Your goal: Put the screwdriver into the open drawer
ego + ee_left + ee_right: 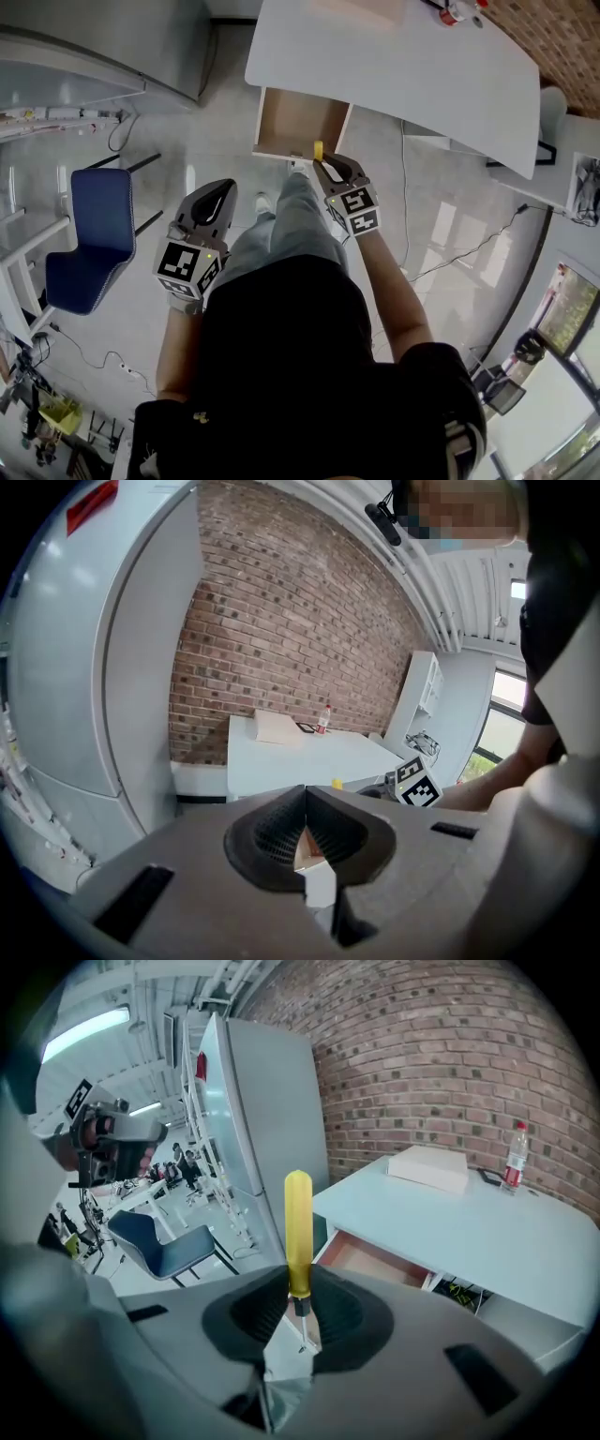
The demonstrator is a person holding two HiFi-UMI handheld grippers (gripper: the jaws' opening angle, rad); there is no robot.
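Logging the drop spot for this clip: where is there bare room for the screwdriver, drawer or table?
The open wooden drawer shows a bare floor, just ahead of the yellow-handled screwdriver in the right gripper. The white table is bare over its near part; a pale flat box and a red-capped plastic bottle crowd its far end.

**Way into the drawer: open from above, roofed at the back**

The drawer (pixel 298 120) juts out from under the tabletop (pixel 412 75). Its front part lies open to the air above, while the tabletop's edge covers its rear. The right tool (pixel 323 165), jaws clamped on the upright screwdriver (pixel 318 150), stands just at the drawer's front lip, with open air beyond it. The person's grey-trousered leg (pixel 291 220) fills the space between this tool and the left tool (pixel 223 193) (jaws together). Left of the drawer the floor (pixel 206 141) gives room to pass. The blue chair (pixel 92 234) stands well apart, and a grey cabinet (pixel 103 42) stands farther back.
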